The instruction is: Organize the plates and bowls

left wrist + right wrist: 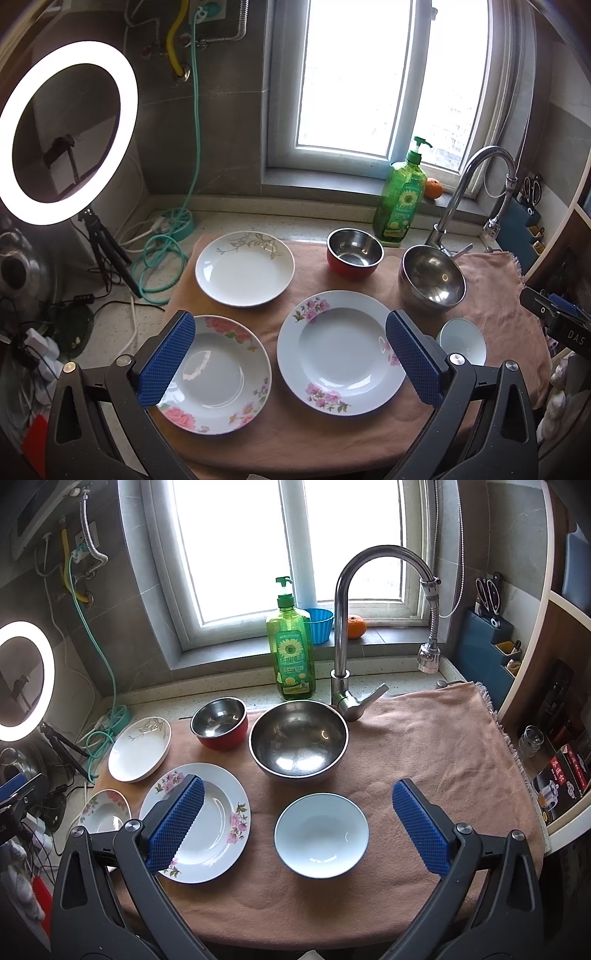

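Three plates lie on a pink towel (306, 439): a gold-leaf plate (244, 268) at the back left, a pink-rose plate (218, 374) at the front left, and a larger pink-flower plate (341, 350) beside it. A red bowl with a steel inside (354, 253), a big steel bowl (432, 278) and a small white bowl (463, 338) stand to the right. My left gripper (291, 354) is open and empty above the two front plates. My right gripper (297, 821) is open and empty, above the white bowl (321, 834), with the flower plate (207, 823) to its left.
A faucet (345, 642) and a green soap bottle (291, 650) stand behind the bowls. A ring light on a tripod (68, 131) and coiled green hose (162, 266) are at the left. Shelves and a knife holder (491, 635) are at the right.
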